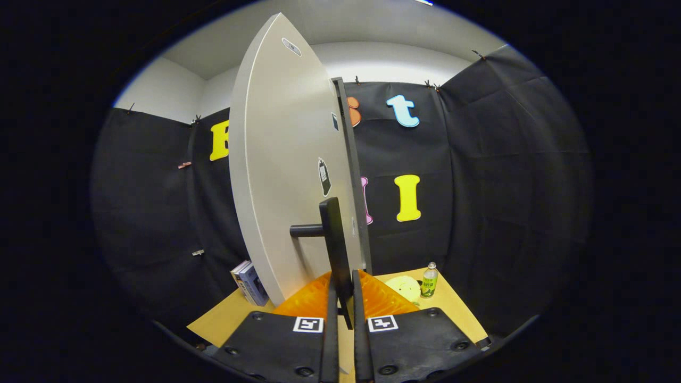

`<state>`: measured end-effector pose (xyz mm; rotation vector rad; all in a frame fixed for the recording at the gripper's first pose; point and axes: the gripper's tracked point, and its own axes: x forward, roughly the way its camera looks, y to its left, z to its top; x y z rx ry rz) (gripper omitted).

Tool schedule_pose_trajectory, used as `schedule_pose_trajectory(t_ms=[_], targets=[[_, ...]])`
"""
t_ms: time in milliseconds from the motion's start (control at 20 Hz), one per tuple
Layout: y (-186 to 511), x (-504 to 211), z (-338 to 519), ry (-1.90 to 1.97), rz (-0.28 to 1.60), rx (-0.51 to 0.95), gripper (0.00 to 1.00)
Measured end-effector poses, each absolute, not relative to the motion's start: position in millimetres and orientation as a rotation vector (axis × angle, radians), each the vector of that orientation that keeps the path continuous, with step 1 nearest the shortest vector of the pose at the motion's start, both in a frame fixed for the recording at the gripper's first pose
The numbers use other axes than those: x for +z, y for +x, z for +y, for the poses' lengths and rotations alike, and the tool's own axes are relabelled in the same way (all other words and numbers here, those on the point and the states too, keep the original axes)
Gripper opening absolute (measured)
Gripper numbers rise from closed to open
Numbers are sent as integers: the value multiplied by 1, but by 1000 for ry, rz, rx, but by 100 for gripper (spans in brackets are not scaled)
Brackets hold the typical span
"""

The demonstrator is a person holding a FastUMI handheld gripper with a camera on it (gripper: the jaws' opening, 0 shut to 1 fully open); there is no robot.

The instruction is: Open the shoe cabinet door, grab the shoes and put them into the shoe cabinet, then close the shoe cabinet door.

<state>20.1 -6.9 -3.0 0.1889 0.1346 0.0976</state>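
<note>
The gripper (341, 298) has its two fingers drawn close together, pinching the lower end of the black bar handle (335, 244) of the shoe cabinet door (282, 159). The handle rises straight up from between the fingers, fixed to the pale grey door by a short black post. The door stands edge-on, just ahead of the fingers. On the wooden tabletop (223, 319) beyond sit a green drink bottle (429, 280), a pale round disc (404, 288) and a small box (249, 283).
</note>
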Motion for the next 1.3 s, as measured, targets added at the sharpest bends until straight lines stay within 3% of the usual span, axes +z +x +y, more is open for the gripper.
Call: schedule_pose_trajectory(t_ms=[50, 450, 900, 1000, 1100, 1200, 1250, 1300], targets=[[19, -3, -12, 190, 135, 92, 12], [19, -1, -3, 260, 132, 151, 11], [20, 1, -20, 163, 81, -4, 11], [16, -1, -27, 141, 86, -30, 19], [9, -5, -29, 119, 101, -60, 35], [1, -10, -20, 115, 125, -34, 57], [-2, -14, -15, 112, 140, -20, 73], [-6, -19, -9, 109, 157, 2, 78]])
